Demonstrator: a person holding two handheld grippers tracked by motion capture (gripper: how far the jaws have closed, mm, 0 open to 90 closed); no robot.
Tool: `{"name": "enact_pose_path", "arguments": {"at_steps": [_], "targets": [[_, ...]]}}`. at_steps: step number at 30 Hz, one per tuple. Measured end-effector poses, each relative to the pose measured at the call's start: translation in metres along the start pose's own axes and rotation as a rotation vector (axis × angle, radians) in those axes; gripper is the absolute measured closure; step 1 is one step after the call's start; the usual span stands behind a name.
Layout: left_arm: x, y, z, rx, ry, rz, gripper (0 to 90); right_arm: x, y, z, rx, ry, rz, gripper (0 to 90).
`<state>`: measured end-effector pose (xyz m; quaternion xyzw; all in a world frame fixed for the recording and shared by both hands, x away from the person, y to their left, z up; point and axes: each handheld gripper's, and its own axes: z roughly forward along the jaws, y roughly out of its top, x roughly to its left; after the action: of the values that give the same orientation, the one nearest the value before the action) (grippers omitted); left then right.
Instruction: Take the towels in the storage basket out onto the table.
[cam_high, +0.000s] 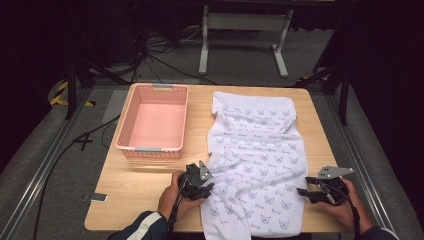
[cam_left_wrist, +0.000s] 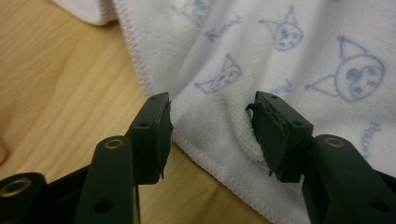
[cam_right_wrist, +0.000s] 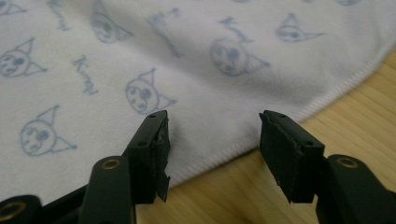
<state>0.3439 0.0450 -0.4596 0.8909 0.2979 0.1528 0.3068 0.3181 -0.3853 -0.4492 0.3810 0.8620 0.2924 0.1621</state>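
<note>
Towel (cam_high: 257, 165) work at the wooden table (cam_high: 150, 185): I have both grippers parked at the cloth's long sides, near the end closest to me. I judge the towel light, soft and limp, a terry weave that will sag, fold and drag on the wood rather than hold any shape, so I expect it to need two holds at once. The stitched hem (cam_left_wrist: 210, 163) looks the best place to take it, since the doubled edge gives the pads something to bite and should not slip out. My left gripper (cam_left_wrist: 212, 126) stands spread over that hem, one pad over bare wood, the other against a raised fold of the cloth, nothing pinched between them. My right gripper (cam_right_wrist: 212, 140) is likewise spread, its jaws straddling the towel's opposite edge (cam_right_wrist: 327, 95), pressing on nothing. The towel lies lengthwise down the right half of the table, wrinkled across its middle, its near end reaching the table's front edge. It is white with a pale blue print of small cat-eared faces and script lettering, edged in white stitching. An empty pink basket (cam_high: 125, 142) sits to its left, just apart.
</note>
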Motion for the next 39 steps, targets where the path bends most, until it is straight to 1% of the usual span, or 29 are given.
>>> {"name": "enact_pose_path", "arguments": {"at_steps": [1,3,4,6,7,8,10,11,12,13,14,15,16,17,18,19,20,21,23,25,28,29,30,31,34,36,37,38,39], "targets": [[0.002,0.001,0.001,0.003,0.003,-0.012,48.7,-0.006,0.0,0.0,0.0,-0.02,0.027,43.3],[0.006,0.004,0.004,0.003,0.015,-0.013,50.3,-0.016,0.001,0.0,0.001,-0.086,0.04,44.4],[0.007,0.007,0.007,-0.009,0.02,-0.012,51.6,-0.022,0.002,0.001,0.003,-0.121,0.046,44.4],[0.008,0.015,0.013,-0.005,0.058,0.006,53.7,-0.033,0.004,0.004,-0.008,-0.12,0.086,44.3],[0.008,0.02,0.017,0.001,0.068,0.019,55.0,-0.038,0.006,0.006,-0.008,-0.134,0.1,44.2],[0.009,0.023,0.019,0.004,0.069,0.022,55.4,-0.042,0.008,0.008,-0.01,-0.152,0.099,44.2],[0.011,0.027,0.022,0.006,0.069,0.016,56.3,-0.044,0.01,0.01,-0.009,-0.159,0.095,44.2],[0.012,0.028,0.023,0.003,0.063,0.01,56.5,-0.049,0.013,0.012,-0.005,-0.181,0.098,44.1],[0.012,0.029,0.023,0.015,0.044,0.007,58.7,-0.052,0.015,0.014,-0.009,-0.188,0.103,44.1],[0.011,0.028,0.023,0.005,0.052,0.007,60.5,-0.056,0.016,0.015,-0.007,-0.186,0.1,42.9],[0.009,0.027,0.021,0.014,0.025,0.012,63.0,-0.057,0.017,0.016,-0.006,-0.181,0.112,42.7],[0.006,0.025,0.019,0.01,0.01,-0.001,65.9,-0.057,0.016,0.015,-0.01,-0.174,0.114,43.2],[0.006,0.025,0.019,0.01,0.01,-0.001,65.9,-0.056,0.015,0.014,-0.012,-0.171,0.104,43.2],[0.0,0.02,0.013,0.023,-0.024,0.004,65.8,-0.056,0.013,0.013,-0.006,-0.164,0.096,43.2],[-0.003,0.017,0.011,0.018,-0.042,-0.004,65.7,-0.053,0.011,0.011,-0.008,-0.154,0.098,43.2],[-0.008,0.011,0.005,0.02,-0.073,-0.008,65.3,-0.051,0.008,0.008,-0.005,-0.14,0.081,43.2],[-0.008,0.011,0.005,0.02,-0.073,-0.008,63.7,-0.051,0.008,0.008,-0.005,-0.14,0.081,43.2],[-0.012,0.006,0.002,0.019,-0.091,-0.011,63.7,-0.046,0.003,0.004,-0.007,-0.121,0.064,42.5],[-0.02,-0.003,-0.006,0.02,-0.115,-0.021,61.5,-0.04,-0.001,0.0,-0.001,-0.093,0.061,40.9],[-0.028,-0.009,-0.014,0.035,-0.131,-0.006,60.5,-0.033,-0.006,-0.005,0.008,-0.075,0.035,40.9],[-0.038,-0.021,-0.027,0.054,-0.171,0.017,58.8,-0.02,-0.013,-0.013,0.034,-0.012,0.019,40.8],[-0.039,-0.024,-0.03,0.059,-0.183,0.006,57.1,-0.016,-0.014,-0.016,0.047,-0.016,0.015,40.6],[-0.039,-0.025,-0.032,0.048,-0.195,0.004,53.9,-0.013,-0.013,-0.019,0.057,-0.028,-0.001,43.2],[-0.037,-0.025,-0.033,0.033,-0.209,0.009,51.9,-0.01,-0.012,-0.021,0.044,-0.021,-0.022,45.6],[-0.031,-0.014,-0.029,-0.018,-0.19,0.027,44.0,0.0,-0.001,-0.028,-0.026,0.008,-0.055,45.7],[-0.023,-0.002,-0.022,-0.047,-0.166,0.061,41.2,0.005,0.01,-0.023,-0.051,-0.011,-0.099,47.4],[-0.019,0.004,-0.017,-0.058,-0.158,0.054,41.0,0.004,0.016,-0.02,-0.055,-0.007,-0.107,47.9],[-0.019,0.004,-0.017,-0.058,-0.158,0.054,41.0,0.002,0.021,-0.016,-0.067,0.001,-0.104,48.7],[-0.012,0.013,-0.01,-0.074,-0.153,0.055,41.0,0.002,0.021,-0.016,-0.067,0.001,-0.104,48.7]]}}
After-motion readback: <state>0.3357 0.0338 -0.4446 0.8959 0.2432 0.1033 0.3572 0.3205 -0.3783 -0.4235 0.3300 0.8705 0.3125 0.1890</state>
